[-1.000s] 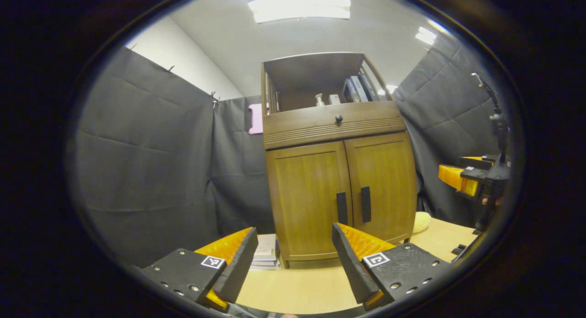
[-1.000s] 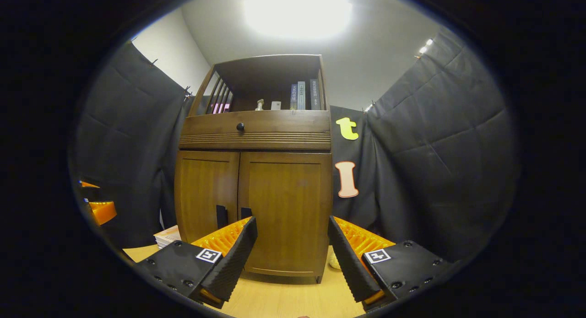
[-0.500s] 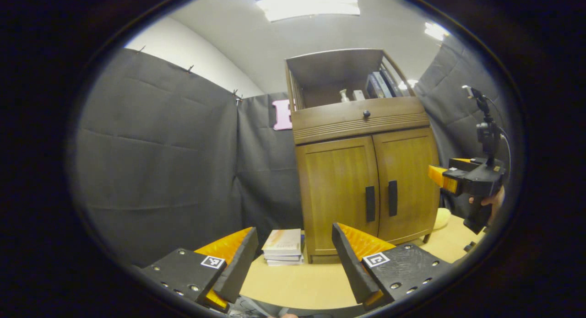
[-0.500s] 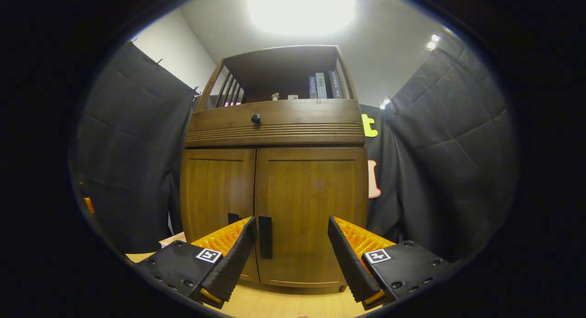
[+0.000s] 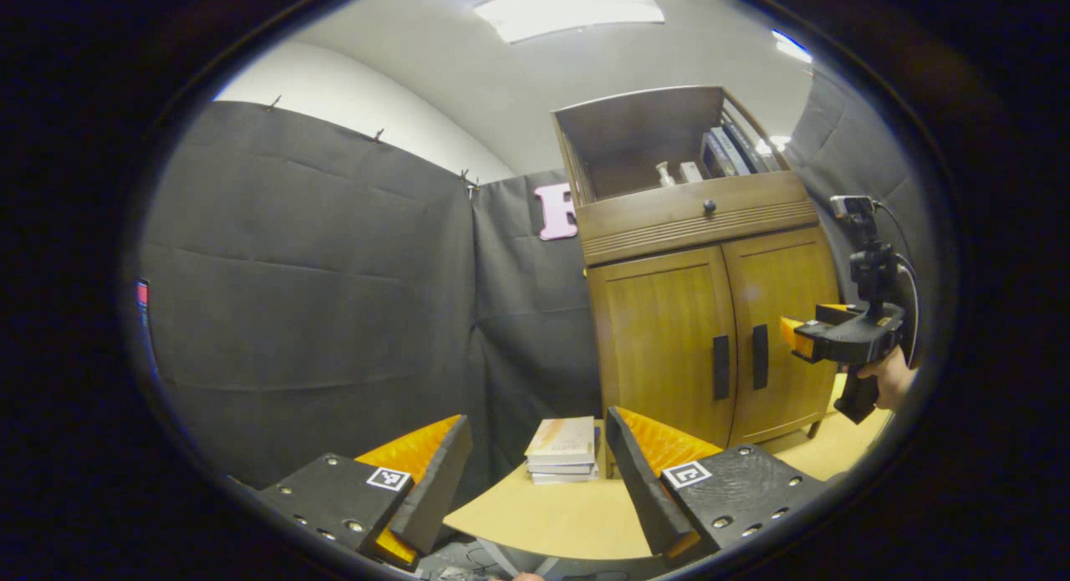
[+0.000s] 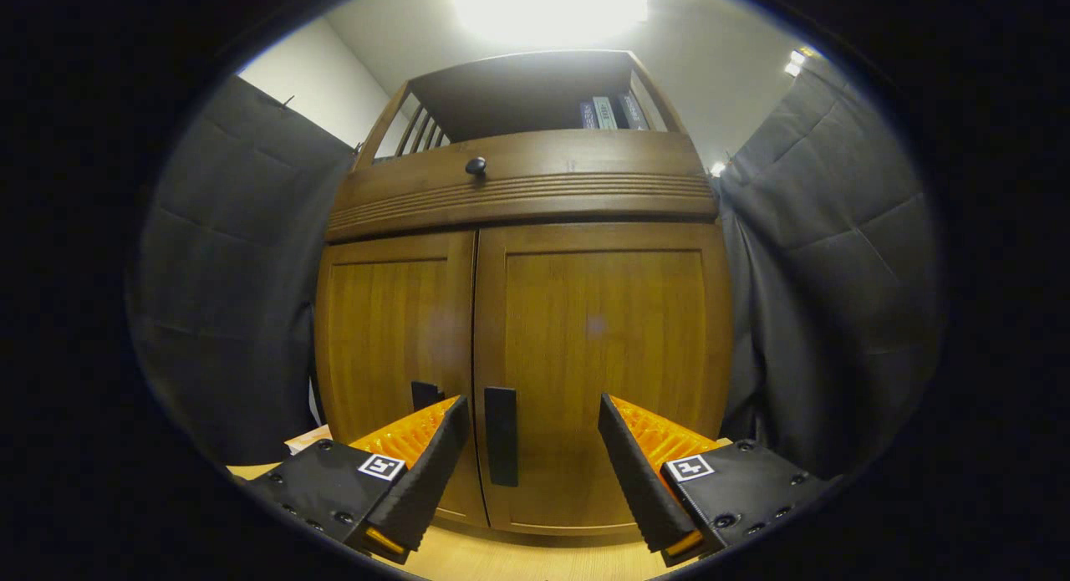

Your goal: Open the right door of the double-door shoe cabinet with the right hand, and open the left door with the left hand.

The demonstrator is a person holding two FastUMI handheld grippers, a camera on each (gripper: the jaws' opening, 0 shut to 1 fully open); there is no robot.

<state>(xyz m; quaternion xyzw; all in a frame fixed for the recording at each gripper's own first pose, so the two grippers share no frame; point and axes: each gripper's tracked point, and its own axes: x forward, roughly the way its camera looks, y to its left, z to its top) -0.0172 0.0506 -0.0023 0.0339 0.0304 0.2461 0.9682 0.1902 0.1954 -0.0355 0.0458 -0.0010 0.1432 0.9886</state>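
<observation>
In the left gripper view, a wooden shoe cabinet (image 5: 710, 305) is standing on a pale table (image 5: 552, 514), to the right of centre and well beyond the gripper. Both its doors, the left door (image 5: 664, 347) and the right door (image 5: 786, 330), are sitting closed, each carrying a dark upright handle beside the middle seam. Above them are running a ribbed band with a small round knob (image 5: 709, 206) and an open shelf holding books and small bottles. The left gripper (image 5: 535, 481) is showing its fingers spread wide with nothing between them, the cabinet lying off to their right. A stack of books (image 5: 562, 451) is lying on the table just left of the cabinet, and farther right a hand (image 5: 890, 376) is holding the right gripper (image 5: 794, 334) up near the right door. In the right gripper view, the cabinet is looming close, and the right door's handle (image 6: 501, 436) is standing between the right gripper's widely parted fingers, nearer the left finger; whether anything is touching it is hard to judge. The left door's handle (image 6: 425, 394) is peeking out above that finger.
</observation>
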